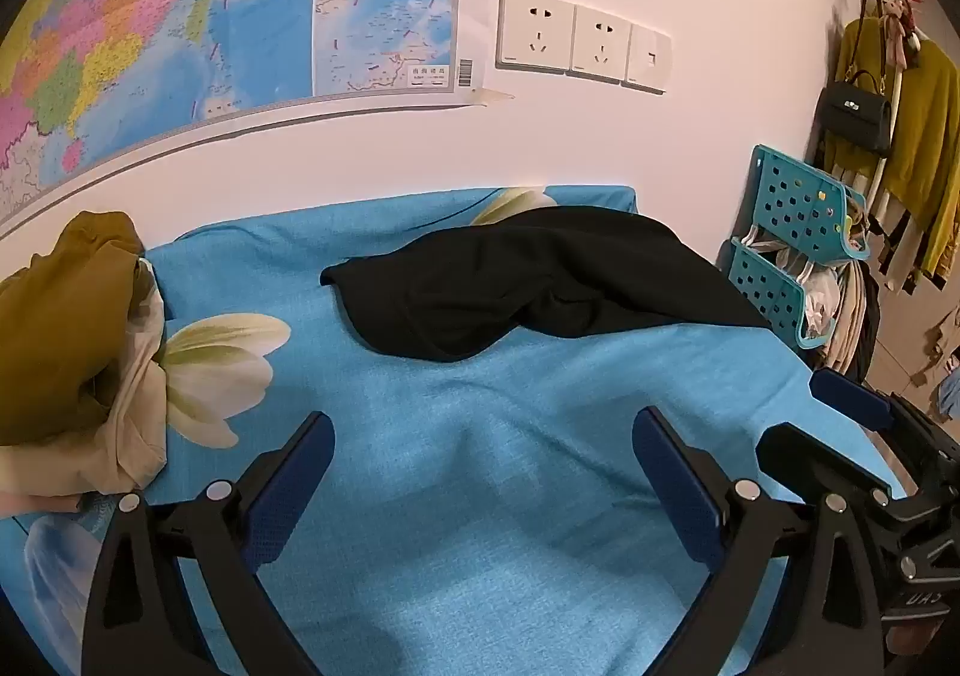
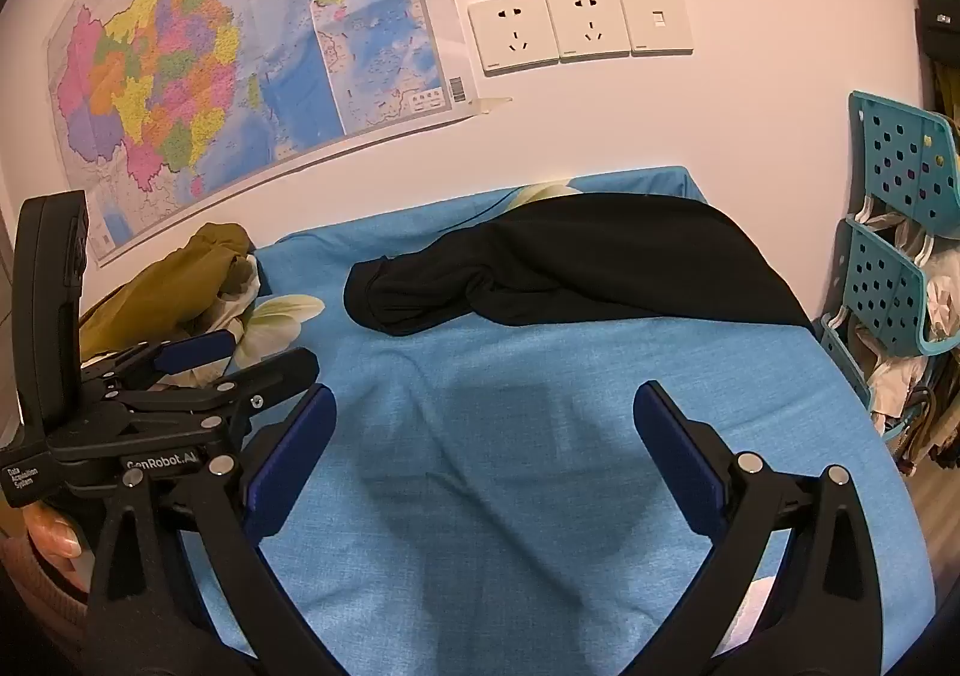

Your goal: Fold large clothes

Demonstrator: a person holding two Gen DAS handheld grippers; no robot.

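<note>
Not yet begun: black garment [image 1: 540, 286] crumpled mid-frame on bed [image 1: 480, 436]. Left hand-held gripper [image 1: 483, 448] and right hand-held gripper [image 2: 485, 436] spread wide, empty. Next, probably: reach, pinch an edge, spread flat.

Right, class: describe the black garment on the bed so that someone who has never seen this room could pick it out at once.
Find the bed with the blue flowered sheet against the wall under the map. On its far half, below the wall sockets, lies the black garment, rumpled and unfolded. It is the only black cloth there; the other pile, the olive and cream clothes, sits at the left edge.
</note>
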